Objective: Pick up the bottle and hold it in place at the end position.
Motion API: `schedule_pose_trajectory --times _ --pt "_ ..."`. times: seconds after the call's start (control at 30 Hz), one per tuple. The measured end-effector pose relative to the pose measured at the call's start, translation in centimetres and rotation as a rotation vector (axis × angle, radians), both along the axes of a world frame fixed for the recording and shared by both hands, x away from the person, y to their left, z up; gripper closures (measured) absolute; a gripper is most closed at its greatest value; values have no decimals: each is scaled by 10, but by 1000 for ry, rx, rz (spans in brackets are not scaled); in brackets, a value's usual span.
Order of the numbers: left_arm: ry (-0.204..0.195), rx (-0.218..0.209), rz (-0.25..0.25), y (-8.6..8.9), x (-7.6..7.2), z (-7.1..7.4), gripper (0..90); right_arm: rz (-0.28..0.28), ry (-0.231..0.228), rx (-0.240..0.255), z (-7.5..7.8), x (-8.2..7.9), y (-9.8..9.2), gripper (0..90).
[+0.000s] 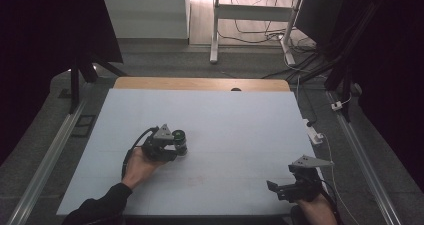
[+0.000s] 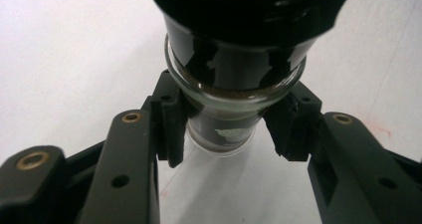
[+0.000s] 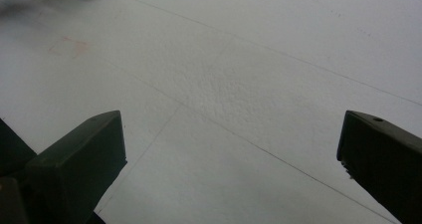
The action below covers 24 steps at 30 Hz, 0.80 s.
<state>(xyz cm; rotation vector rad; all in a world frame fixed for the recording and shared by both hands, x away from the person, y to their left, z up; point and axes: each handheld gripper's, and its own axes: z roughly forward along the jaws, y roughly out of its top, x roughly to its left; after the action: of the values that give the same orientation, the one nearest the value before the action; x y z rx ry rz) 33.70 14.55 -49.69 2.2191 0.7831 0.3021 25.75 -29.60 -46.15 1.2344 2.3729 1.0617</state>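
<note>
A small glass jar point(image 1: 179, 141) with a green lid and dark contents stands on the white table sheet point(image 1: 215, 120), left of centre. My left gripper point(image 1: 172, 145) is shut on the jar. In the left gripper view its two black pads point(image 2: 171, 129) press the jar point(image 2: 234, 84) on both sides below the lid. My right gripper point(image 1: 274, 187) hovers near the front right edge, pointing left. In the right gripper view the jaws are spread wide apart over bare sheet with nothing between them, so my right gripper point(image 3: 231, 149) is open.
The sheet covers a wooden table whose far edge point(image 1: 200, 83) shows. A white power strip point(image 1: 315, 135) and cables lie off the right edge. Metal rails run along both sides. A white desk frame point(image 1: 215, 30) stands farther back on the floor.
</note>
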Motion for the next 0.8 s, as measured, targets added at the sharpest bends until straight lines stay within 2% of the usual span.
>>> schedule_pose_trajectory --times 0.17,0.37,0.47,0.8 --pt "13 -18 -6 -5 8 7 535 -2 5 4 0 0 0 0" --pt "15 -8 -23 -16 19 15 535 -4 7 7 0 0 -1 0" --pt "20 -15 -20 -23 25 18 536 -3 7 8 0 0 -1 0" --pt "5 -13 -18 -42 47 24 536 -2 8 11 0 0 -1 0"
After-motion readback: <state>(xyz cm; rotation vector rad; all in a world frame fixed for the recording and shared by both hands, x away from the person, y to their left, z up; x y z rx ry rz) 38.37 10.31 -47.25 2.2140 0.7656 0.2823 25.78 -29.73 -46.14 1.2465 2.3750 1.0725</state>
